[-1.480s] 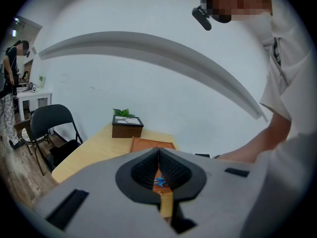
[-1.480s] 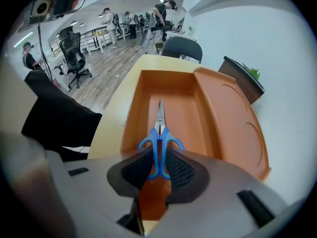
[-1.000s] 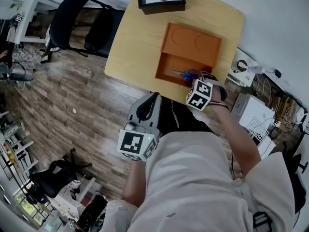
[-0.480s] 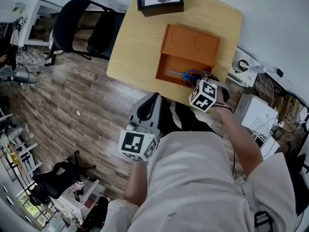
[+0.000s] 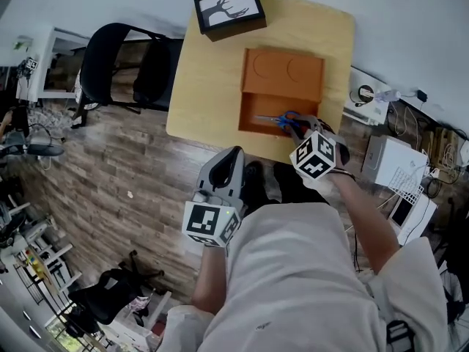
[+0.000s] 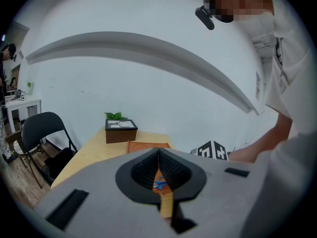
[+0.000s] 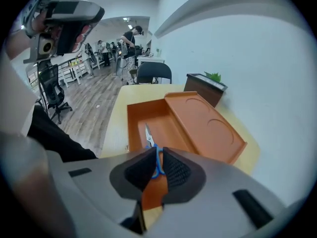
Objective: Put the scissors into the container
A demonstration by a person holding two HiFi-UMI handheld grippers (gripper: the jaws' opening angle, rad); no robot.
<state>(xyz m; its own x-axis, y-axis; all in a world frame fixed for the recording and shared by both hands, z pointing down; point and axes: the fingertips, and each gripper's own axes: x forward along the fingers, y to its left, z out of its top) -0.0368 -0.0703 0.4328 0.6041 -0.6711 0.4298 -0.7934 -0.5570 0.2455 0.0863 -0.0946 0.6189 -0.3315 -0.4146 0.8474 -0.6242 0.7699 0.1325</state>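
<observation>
The blue-handled scissors (image 5: 278, 119) lie flat in the open compartment of the orange container (image 5: 246, 116) on the wooden table (image 5: 205, 86). My right gripper (image 5: 300, 125) sits at the table's near edge, just behind the scissors' handles. In the right gripper view its jaws (image 7: 157, 155) stand open by a narrow gap, and the scissors (image 7: 148, 135) show through that gap on the container's floor (image 7: 133, 120). My left gripper (image 5: 233, 154) hangs low by my body, off the table. The left gripper (image 6: 158, 152) is shut and holds nothing.
A black box with a deer picture (image 5: 229, 9) and a plant stands at the table's far end. A black chair (image 5: 121, 57) stands left of the table. White devices and cables (image 5: 396, 167) lie on the floor at the right. The container's lid half (image 5: 282, 70) has two round recesses.
My right gripper has drawn back a little from the container toward my body, while the scissors stay where they were. The left gripper has barely moved. The head view has shifted.
</observation>
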